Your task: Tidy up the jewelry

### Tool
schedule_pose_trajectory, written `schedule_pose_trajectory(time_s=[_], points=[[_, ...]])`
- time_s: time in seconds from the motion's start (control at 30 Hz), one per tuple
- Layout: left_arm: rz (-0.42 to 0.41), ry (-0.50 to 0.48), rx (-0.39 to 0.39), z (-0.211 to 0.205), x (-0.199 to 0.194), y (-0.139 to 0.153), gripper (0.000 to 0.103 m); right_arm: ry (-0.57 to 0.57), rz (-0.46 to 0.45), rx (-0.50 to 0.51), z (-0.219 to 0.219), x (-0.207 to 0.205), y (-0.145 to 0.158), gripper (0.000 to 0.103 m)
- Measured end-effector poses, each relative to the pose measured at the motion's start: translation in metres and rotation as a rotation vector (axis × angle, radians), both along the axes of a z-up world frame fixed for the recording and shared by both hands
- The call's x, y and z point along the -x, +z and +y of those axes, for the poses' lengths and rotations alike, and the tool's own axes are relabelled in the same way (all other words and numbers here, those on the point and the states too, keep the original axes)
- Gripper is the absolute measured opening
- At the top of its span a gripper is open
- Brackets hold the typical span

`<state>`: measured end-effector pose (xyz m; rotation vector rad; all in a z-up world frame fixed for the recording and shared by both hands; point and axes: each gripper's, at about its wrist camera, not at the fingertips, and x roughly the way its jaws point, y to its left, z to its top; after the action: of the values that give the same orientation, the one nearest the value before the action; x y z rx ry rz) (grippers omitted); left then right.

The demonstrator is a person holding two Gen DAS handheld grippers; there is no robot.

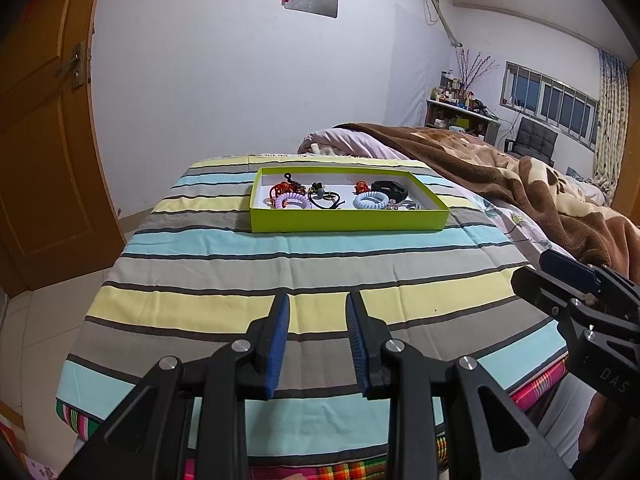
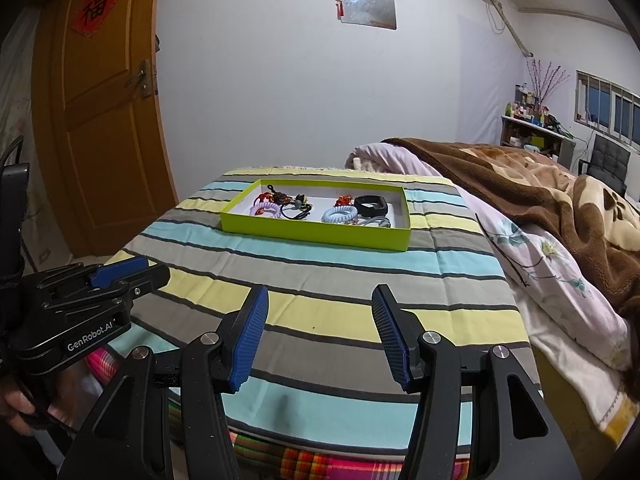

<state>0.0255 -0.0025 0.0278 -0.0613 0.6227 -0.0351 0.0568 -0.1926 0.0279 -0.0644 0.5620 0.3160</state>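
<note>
A pale-walled bedroom: a wooden door bearing a red paper character stands ahead to the left, a mirror hangs on the far wall, and a striped cloth covers the near surface. To the right, a brown blanket drapes the bed, with a cluttered shelf, black chair and windows beyond.

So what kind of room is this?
Most likely a bedroom: a bed with a brown blanket, a wooden door, and a green jewelry tray on a striped cloth.
</note>
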Motion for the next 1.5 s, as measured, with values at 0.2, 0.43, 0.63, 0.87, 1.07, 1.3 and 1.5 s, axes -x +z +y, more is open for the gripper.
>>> schedule_pose_trajectory(time_s=[0.2,0.43,0.63,0.87,1.07,1.3,1.5], points=[[0.000,0.003,-0.003,-0.0001,-0.0002,-0.0001,0.030,0.001,0.007,-0.003,-0.0002,-0.0013,-0.0001,0.054],[0.003,0.009,-0.010,-0.0002,-0.0021,-0.0011,0.030,0.001,0.015,-0.008,-0.0009,-0.0024,-0.0012,0.054],[0.006,0.008,-0.012,-0.0010,-0.0033,-0.0022,0.030,0.002,0.022,-0.009,-0.0012,-0.0036,-0.0019,0.054],[0.010,0.004,-0.014,-0.0009,-0.0047,-0.0037,0.030,0.002,0.027,-0.009,-0.0013,-0.0040,-0.0026,0.054],[0.015,0.001,-0.013,-0.0003,-0.0049,-0.0043,0.030,0.003,0.028,-0.009,-0.0012,-0.0037,-0.0029,0.054],[0.021,0.006,-0.014,0.0001,-0.0055,-0.0052,0.030,0.003,0.028,-0.007,-0.0008,-0.0036,-0.0028,0.054],[0.026,0.005,-0.009,-0.0004,-0.0046,-0.0061,0.030,0.004,0.028,-0.007,-0.0007,-0.0038,-0.0027,0.054]])
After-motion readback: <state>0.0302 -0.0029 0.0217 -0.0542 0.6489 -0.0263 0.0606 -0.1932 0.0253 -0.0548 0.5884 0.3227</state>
